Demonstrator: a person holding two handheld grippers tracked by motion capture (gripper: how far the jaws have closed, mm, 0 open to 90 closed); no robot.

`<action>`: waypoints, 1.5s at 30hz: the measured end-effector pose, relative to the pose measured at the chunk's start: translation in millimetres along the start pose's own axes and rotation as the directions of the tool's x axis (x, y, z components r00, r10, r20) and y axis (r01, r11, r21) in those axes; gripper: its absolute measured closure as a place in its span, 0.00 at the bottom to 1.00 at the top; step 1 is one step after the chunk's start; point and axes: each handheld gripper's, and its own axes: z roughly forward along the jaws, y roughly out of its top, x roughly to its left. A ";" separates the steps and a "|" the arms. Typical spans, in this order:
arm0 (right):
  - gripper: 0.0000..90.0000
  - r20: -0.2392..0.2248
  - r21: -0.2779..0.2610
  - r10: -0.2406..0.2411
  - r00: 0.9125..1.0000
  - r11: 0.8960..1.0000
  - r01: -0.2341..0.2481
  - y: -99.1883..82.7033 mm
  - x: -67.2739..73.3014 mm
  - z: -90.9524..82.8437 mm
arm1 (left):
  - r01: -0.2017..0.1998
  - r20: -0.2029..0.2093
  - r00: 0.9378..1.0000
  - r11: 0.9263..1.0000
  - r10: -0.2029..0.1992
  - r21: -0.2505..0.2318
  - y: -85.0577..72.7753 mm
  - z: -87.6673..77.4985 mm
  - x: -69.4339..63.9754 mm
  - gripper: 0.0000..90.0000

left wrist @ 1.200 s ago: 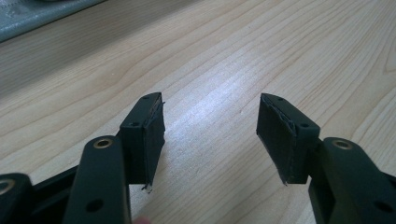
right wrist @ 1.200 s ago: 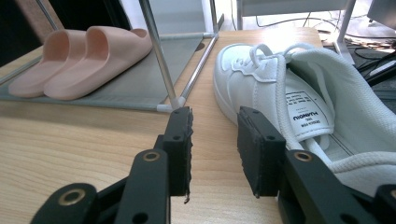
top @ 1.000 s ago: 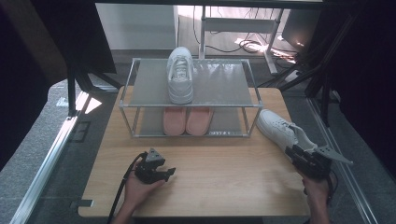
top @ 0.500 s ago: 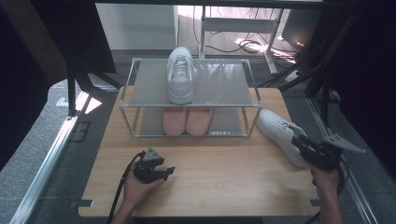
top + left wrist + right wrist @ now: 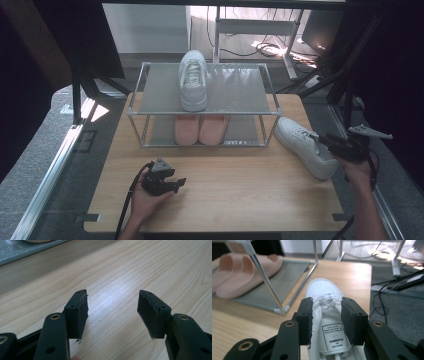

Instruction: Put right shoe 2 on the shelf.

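A white sneaker point(image 5: 300, 145) lies on the wooden table point(image 5: 250, 195) right of a metal shoe rack point(image 5: 235, 90), toe toward the rack. My right gripper point(image 5: 320, 139) reaches over it from the heel end. In the right gripper view its jaws point(image 5: 327, 312) flank the sneaker point(image 5: 324, 290) at the tongue, and the pads point(image 5: 307, 320) press on the upper's sides. My left gripper point(image 5: 177, 184) rests low over the front left of the table, open, with only bare wood between its jaws point(image 5: 112, 307).
A second white sneaker point(image 5: 192, 80) stands on the rack's top shelf. A pair of pink slippers point(image 5: 200, 129) sits on the lower shelf. Cables and stand legs point(image 5: 280, 47) lie on the floor behind. The table's right edge runs close to my right hand.
My right hand has moved right and upward in the high view, and the sneaker's heel now shows in front of the gripper. The left hand has stayed put.
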 end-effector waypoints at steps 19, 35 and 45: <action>0.63 0.032 0.128 -0.055 0.998 0.991 0.050 -3.0 -24.3 41.4 | 0.002 -0.006 1.000 1.000 -0.002 0.005 -0.8 0.8 1.4 0.47; 0.72 0.071 0.260 -0.120 0.990 0.961 0.098 -10.4 -34.1 57.9 | 0.000 -0.008 1.000 1.000 0.000 0.005 -1.2 1.1 1.1 0.47; 0.91 0.056 0.216 -0.085 0.995 0.974 0.071 -14.2 -37.9 56.4 | 0.000 -0.010 1.000 1.000 0.000 0.012 -1.3 2.2 1.4 0.47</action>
